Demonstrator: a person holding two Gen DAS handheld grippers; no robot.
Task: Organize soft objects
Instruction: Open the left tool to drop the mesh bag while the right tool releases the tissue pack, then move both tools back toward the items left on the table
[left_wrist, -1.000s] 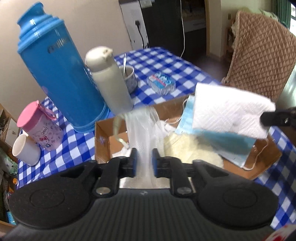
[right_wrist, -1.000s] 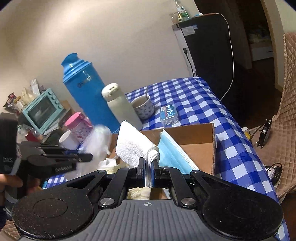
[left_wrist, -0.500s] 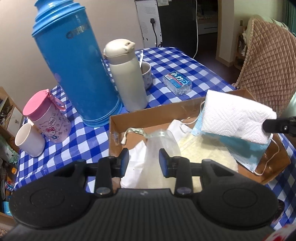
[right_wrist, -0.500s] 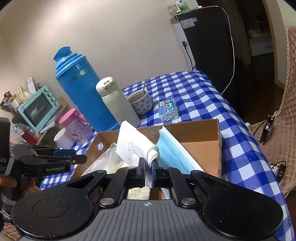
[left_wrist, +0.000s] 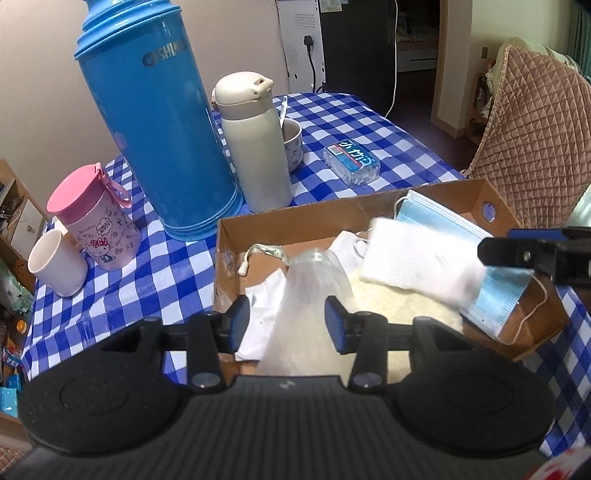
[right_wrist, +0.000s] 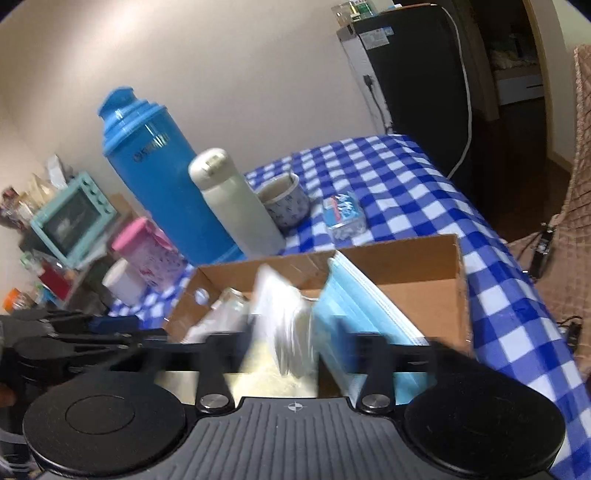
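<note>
A cardboard box (left_wrist: 295, 221) on the checked table holds soft things: a translucent mesh pouch (left_wrist: 310, 291), a cream cloth (left_wrist: 399, 310), a white cloth (left_wrist: 266, 295), a blue face mask (left_wrist: 491, 295) and a folded white paper towel (left_wrist: 417, 258). My left gripper (left_wrist: 288, 325) is open, its fingers either side of the pouch, not holding it. My right gripper (right_wrist: 295, 354) is open over the box (right_wrist: 406, 266); the blurred paper towel (right_wrist: 280, 314) drops between its fingers next to the mask (right_wrist: 354, 302). The right gripper shows at the right edge of the left wrist view (left_wrist: 532, 251).
Behind the box stand a tall blue thermos (left_wrist: 155, 122), a cream flask (left_wrist: 255, 136), a mug with a spoon (left_wrist: 291, 144) and a tissue pack (left_wrist: 351, 160). A pink bottle (left_wrist: 96, 218) and white cup (left_wrist: 55, 266) stand at left. A quilted chair (left_wrist: 535, 140) is at right.
My left gripper opened and let the mesh pouch settle into the box. My right gripper, shut on the paper towel and mask before, has now opened and they drop into the box.
</note>
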